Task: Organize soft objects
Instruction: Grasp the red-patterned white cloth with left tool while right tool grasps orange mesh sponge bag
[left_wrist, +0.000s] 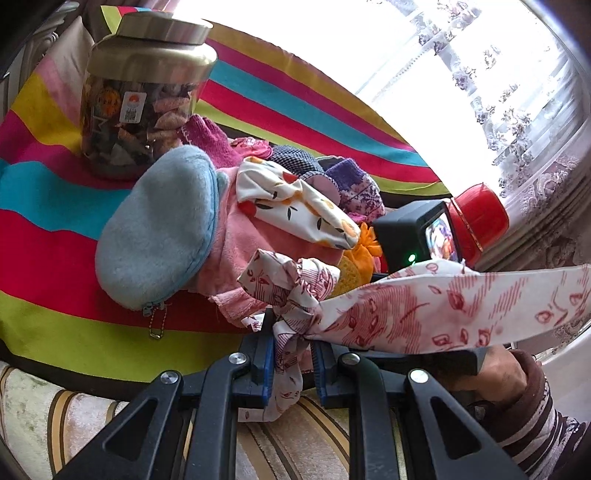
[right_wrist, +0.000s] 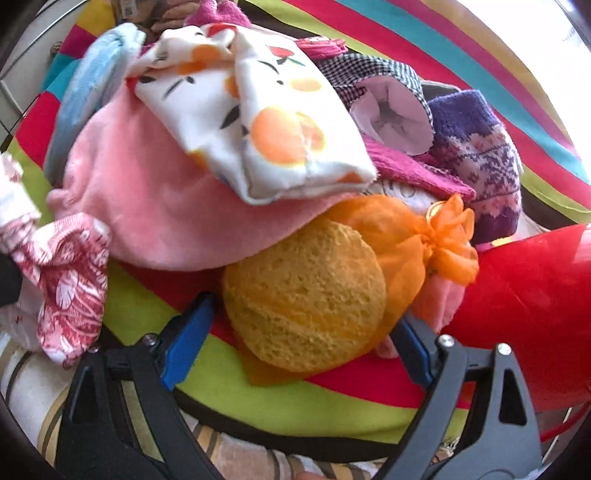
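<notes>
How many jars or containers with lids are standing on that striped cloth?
2. A clear jar with a gold lid stands at the far left of the striped cloth, behind the blue pouch. A red-lidded container sits at the right, near the window. The soft pile may hide others.

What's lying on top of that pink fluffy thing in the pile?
A white cloth with orange fruit prints lies on the pink plush. The plush itself covers part of the yellow sponge; anything deeper underneath is hidden.
</notes>
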